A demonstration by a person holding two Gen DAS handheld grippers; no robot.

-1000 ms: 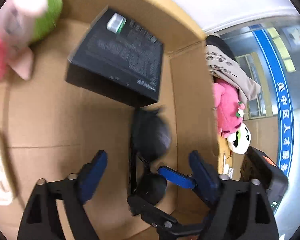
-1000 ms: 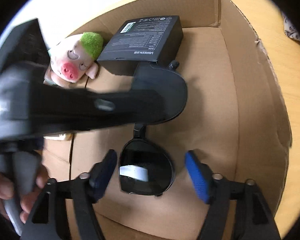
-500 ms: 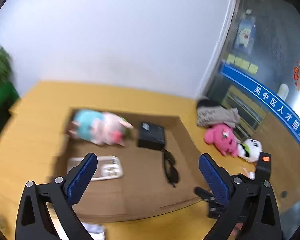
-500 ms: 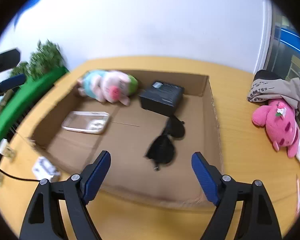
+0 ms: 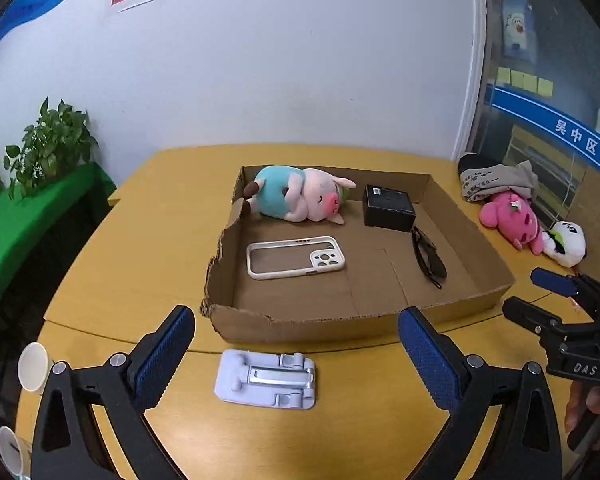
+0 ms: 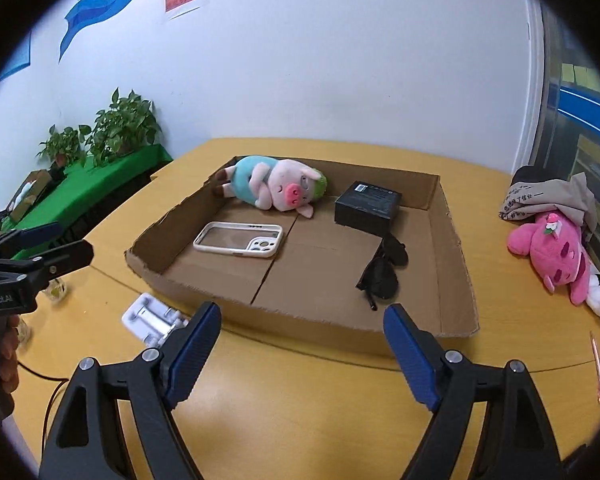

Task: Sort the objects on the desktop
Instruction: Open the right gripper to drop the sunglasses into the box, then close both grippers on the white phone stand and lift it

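Observation:
An open cardboard box [image 5: 240,320] [image 6: 456,240] lies on the yellow table. Inside it are a pig plush [image 5: 300,198] [image 6: 276,190], a white phone case [image 5: 328,260] [image 6: 260,246], a black box [image 5: 388,206] [image 6: 366,206] and folded dark sunglasses [image 5: 430,258] [image 6: 382,278]. A pale folding phone stand [image 5: 266,380] [image 6: 150,318] lies on the table before the box, just beyond my left gripper [image 5: 296,314], which is open and empty. My right gripper [image 6: 302,310] is also open and empty, hovering short of the box's near wall.
A pink plush [image 5: 510,218], a panda plush [image 5: 566,242] and a folded cloth [image 5: 496,180] lie right of the box. Paper cups [image 5: 32,366] stand at the table's left edge. Potted plants [image 5: 52,140] sit on a green ledge. A thin pen [image 6: 598,364] lies at far right.
Both grippers have pulled back and up out of the box, their jaws wider than before. The sunglasses, earlier between the right pads, now lie in the box.

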